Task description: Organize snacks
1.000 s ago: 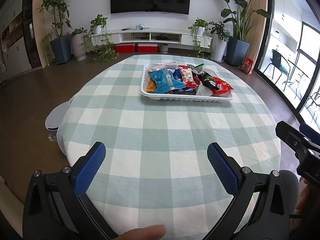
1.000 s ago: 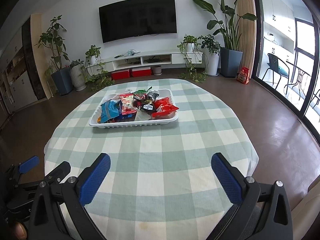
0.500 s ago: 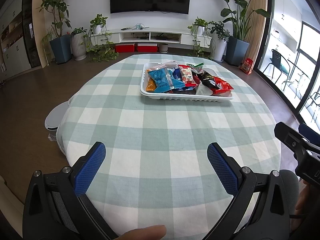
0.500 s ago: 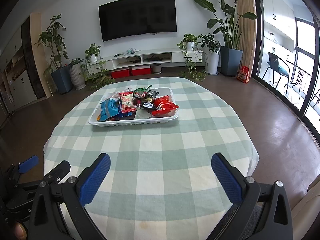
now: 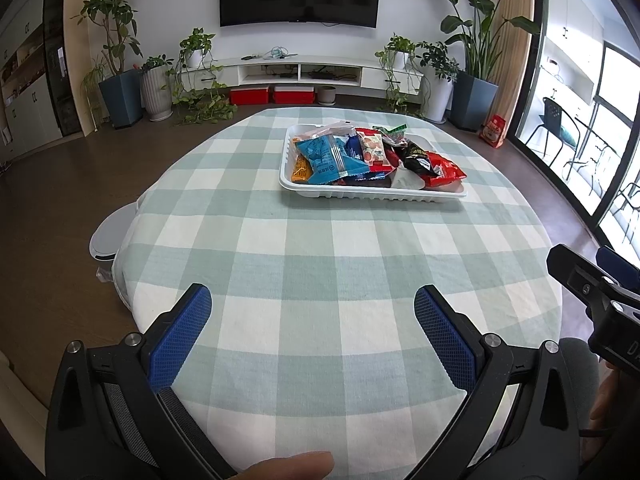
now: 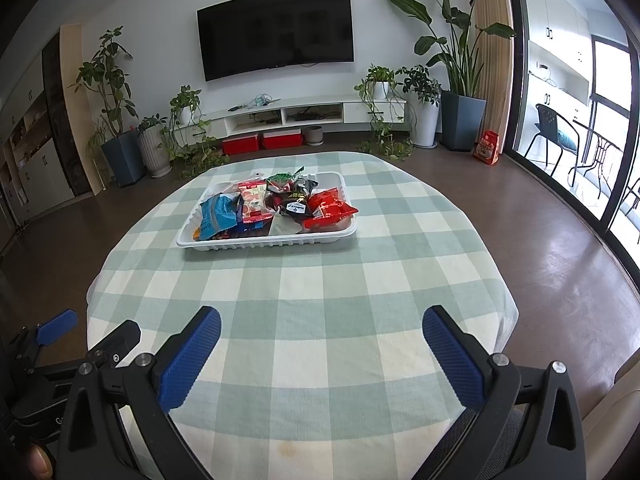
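left gripper and right gripper, both with fingers spread wide and holding nothing, hover over the near edge of the checked tablecloth; the white tray of snack packets sits well beyond, mid-table.

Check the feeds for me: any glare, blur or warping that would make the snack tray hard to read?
Left wrist view: white tray and snack packets are sharp and evenly lit; the fisheye curves the tablecloth edge and the window frames. Right wrist view: equally sharp; bright daylight through the glass doors puts a sheen on the floor, none on the tray; black vignette fills the corners.
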A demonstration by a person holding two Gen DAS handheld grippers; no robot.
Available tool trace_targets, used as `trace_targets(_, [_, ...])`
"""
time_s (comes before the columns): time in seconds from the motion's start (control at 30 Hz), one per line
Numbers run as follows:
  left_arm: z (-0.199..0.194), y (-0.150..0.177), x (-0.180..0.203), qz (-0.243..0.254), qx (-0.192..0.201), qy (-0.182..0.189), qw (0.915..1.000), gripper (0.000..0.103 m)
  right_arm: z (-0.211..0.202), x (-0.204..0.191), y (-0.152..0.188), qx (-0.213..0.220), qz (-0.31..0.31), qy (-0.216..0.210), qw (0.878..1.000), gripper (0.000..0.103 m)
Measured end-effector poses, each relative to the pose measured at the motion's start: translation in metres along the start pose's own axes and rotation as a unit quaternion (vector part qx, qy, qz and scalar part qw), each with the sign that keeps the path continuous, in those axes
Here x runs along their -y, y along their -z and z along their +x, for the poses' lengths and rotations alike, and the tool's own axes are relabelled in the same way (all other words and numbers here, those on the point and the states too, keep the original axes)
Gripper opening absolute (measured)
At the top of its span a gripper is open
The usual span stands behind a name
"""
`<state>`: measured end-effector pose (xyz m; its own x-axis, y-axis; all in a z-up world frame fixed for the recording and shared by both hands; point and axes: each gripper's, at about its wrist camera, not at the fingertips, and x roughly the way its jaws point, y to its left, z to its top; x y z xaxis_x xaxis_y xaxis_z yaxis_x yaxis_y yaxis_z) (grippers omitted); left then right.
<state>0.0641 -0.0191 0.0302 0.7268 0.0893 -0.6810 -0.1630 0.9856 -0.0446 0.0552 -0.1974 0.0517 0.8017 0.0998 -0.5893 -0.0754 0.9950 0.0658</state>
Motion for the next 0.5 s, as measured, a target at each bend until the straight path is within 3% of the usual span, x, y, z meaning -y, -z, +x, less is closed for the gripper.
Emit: trace_targets(0.5, [0.0016, 0.0014, 0.0019, 0.001, 0.002, 0.002, 1.0000, 0.103, -0.0035, 0.0008, 0.0007, -0.006, 0.003, -0.002, 1.000, 0.103])
